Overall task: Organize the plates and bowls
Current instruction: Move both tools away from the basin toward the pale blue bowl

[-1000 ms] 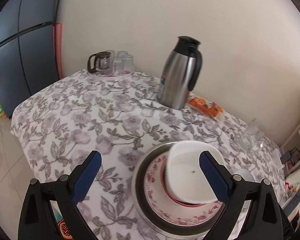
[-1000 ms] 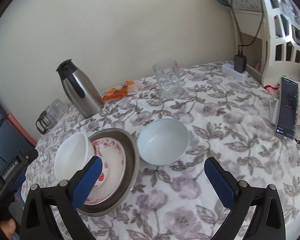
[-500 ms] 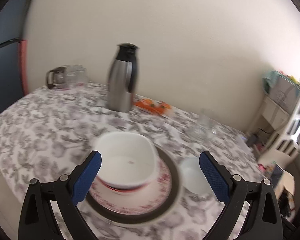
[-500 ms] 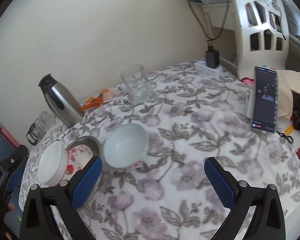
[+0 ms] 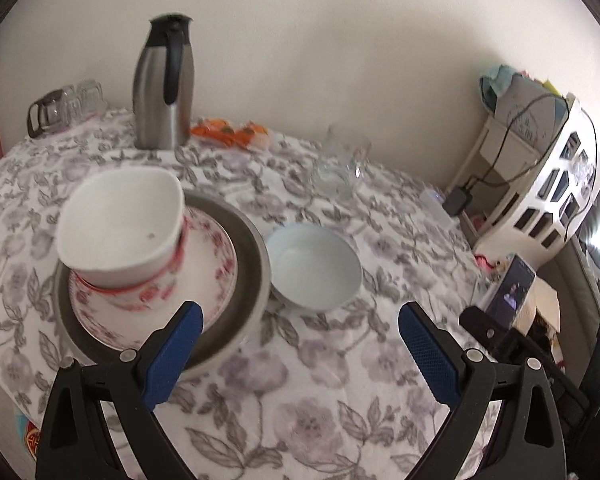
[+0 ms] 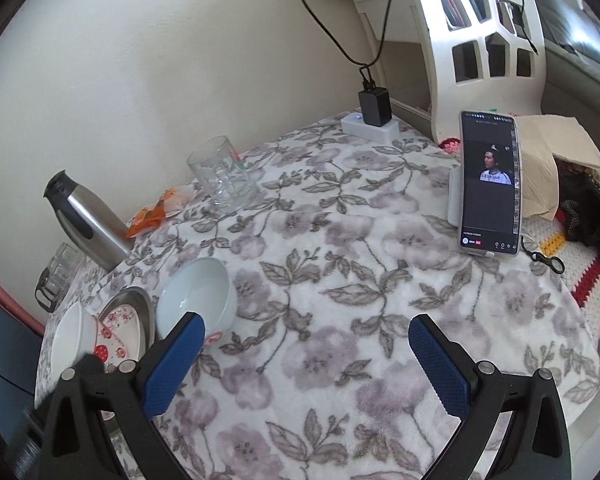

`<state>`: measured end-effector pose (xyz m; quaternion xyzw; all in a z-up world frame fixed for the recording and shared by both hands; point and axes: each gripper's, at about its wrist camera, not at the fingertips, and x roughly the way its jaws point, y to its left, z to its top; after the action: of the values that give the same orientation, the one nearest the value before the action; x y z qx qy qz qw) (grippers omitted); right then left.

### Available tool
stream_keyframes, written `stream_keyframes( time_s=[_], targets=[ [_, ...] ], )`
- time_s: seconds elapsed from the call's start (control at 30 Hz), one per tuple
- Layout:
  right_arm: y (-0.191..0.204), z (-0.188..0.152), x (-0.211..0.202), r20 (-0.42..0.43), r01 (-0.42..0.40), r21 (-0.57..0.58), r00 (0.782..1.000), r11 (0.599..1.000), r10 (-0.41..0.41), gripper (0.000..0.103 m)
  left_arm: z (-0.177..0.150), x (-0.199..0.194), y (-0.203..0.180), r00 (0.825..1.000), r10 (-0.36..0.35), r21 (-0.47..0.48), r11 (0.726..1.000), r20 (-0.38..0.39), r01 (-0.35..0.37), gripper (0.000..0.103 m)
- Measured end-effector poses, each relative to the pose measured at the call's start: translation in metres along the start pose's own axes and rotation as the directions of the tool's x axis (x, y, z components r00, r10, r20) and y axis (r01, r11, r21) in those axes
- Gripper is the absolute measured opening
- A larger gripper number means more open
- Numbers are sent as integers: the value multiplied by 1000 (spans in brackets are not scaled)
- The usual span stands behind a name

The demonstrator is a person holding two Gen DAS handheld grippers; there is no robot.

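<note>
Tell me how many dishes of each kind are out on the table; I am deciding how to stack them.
Bowls: 2, the white bowl with red trim on the plate, and the pale blue bowl on the cloth beside the pan.
Plates: 1, the floral plate.
Metal pans: 1, the round metal pan under the plate.
Total: 4

The surface (image 5: 308, 408) is covered in soft, matt cloth printed with grey flowers. The flask (image 5: 162, 92) is brushed metal with a glossy black plastic handle. The tray (image 5: 252, 248) is dull metal; the plate (image 5: 216, 256) in it and the white bowl (image 5: 116, 232) look like glazed, smooth ceramic, as does the pale bowl (image 5: 314, 268). The mug (image 6: 220, 176) is clear glass. The gripper pads (image 6: 440, 368) are blue with a rough, dimpled texture, on matt black plastic arms. The phone (image 6: 490, 184) has a glossy screen.
</note>
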<state>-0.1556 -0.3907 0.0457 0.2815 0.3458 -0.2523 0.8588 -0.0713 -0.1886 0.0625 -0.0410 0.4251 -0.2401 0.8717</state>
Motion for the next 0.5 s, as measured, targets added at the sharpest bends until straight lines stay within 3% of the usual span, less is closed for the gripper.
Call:
stream_keyframes(
  time_s=[0.2,0.5],
  targets=[
    [-1,-3,20,-48,4,5,999,1000,-4,103,-8,21,-1,998,5,-38,999,-61,-7,98],
    [3,-3,45,-80,-33,46,996,998,37,103,-15,47,18,993,-10,-217,976,-114,-15,97]
  ],
)
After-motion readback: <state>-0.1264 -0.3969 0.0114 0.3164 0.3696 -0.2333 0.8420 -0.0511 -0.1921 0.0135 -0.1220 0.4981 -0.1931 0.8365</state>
